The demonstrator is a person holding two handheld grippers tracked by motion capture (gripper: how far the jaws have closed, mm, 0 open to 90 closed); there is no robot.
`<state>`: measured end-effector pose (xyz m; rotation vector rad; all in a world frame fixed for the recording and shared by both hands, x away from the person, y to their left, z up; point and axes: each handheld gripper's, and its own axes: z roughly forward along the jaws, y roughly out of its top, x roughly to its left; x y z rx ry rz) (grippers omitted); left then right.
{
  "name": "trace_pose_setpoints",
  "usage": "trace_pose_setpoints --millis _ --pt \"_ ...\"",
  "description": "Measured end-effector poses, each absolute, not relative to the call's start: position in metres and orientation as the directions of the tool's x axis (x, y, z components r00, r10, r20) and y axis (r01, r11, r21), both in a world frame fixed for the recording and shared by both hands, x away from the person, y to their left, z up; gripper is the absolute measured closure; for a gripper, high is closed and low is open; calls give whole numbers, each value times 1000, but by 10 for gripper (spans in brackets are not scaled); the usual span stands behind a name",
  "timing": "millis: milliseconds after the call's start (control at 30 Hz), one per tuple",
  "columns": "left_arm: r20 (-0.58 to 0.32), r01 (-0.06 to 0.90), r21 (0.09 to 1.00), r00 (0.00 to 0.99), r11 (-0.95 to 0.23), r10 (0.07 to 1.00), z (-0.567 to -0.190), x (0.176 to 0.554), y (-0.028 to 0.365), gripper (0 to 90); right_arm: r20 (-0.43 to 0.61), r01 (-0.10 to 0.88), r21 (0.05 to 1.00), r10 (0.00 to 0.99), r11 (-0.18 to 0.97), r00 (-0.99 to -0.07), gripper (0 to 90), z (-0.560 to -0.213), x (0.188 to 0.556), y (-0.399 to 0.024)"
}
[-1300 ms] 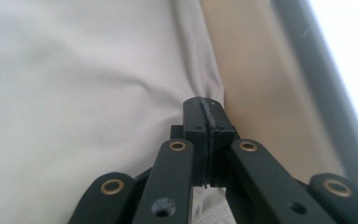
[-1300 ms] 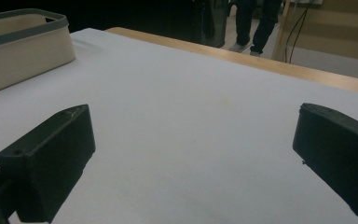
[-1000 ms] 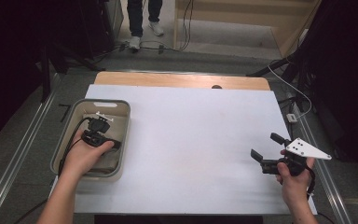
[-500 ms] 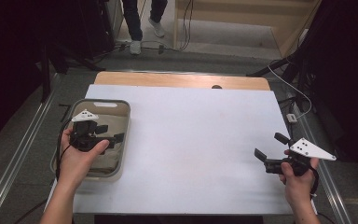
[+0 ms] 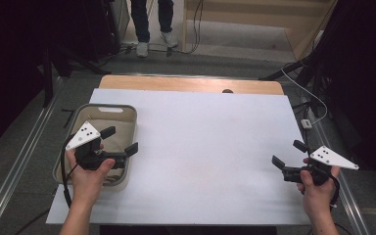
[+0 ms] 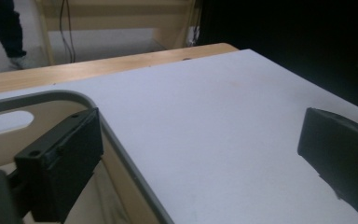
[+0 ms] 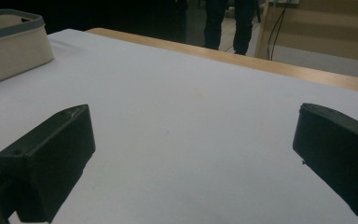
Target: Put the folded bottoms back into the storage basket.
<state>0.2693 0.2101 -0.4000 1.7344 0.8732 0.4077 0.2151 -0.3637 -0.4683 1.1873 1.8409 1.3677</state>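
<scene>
A: Where is the left gripper [image 5: 121, 140] seen, and how are its jaws set?

B: It is held at the lower left of the high view, over the right-hand rim of the beige tub [image 5: 110, 106]. Its jaws have just been opening and are now spread wide. Nothing is seen between them: in the left gripper view one jaw hangs over the tub's inside and the other over the white sheet [image 5: 210, 147], with the grey rim passing below the gap.

A: Why might it be held that way?

B: A release into the tub can be supposed, since the jaws are parted right above it. What lies inside cannot be told, because the tub's floor is partly covered by the hand.

A: And the tub itself?

B: It is set on the left edge of the sheet, at the middle left of the frame, upright, its handle slot turned toward the far side. By that placing it is kept within easy reach of the left hand.

A: The right gripper [image 5: 289, 153]?

B: It is held at the lower right, well apart from the tub, low over bare sheet. Its jaws are also spread wide and nothing is gripped, so it is judged to be parked out of the way.
</scene>
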Motion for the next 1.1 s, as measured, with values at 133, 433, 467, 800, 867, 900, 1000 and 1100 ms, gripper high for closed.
trace_pose_setpoints --millis 133,433,467,800,867,900,1000,1100 --pt "-139 314 943 674 -112 726 -403 261 210 0 75 327 941 891 86 -448 0 -469 213 -367" --pt "-125 278 956 669 -91 732 -413 239 213 0 77 328 941 897 78 -435 0 -471 210 -373" --pt "-125 279 956 672 -94 730 -414 237 215 0 76 325 942 897 78 -435 0 -472 210 -374" --pt "-113 257 963 658 -80 745 -429 221 240 0 85 325 943 888 75 -451 0 -483 204 -378" --pt "-128 258 964 651 -59 748 -430 222 243 0 85 321 944 889 73 -451 0 -483 202 -379" --pt "-132 260 964 648 -55 750 -431 223 244 0 87 320 945 889 70 -450 0 -483 202 -380" --pt "-127 267 961 651 -69 749 -434 225 242 0 88 323 944 891 68 -445 0 -483 201 -381" --pt "-134 267 962 655 -62 743 -434 226 242 0 94 324 944 893 61 -441 0 -484 200 -382"
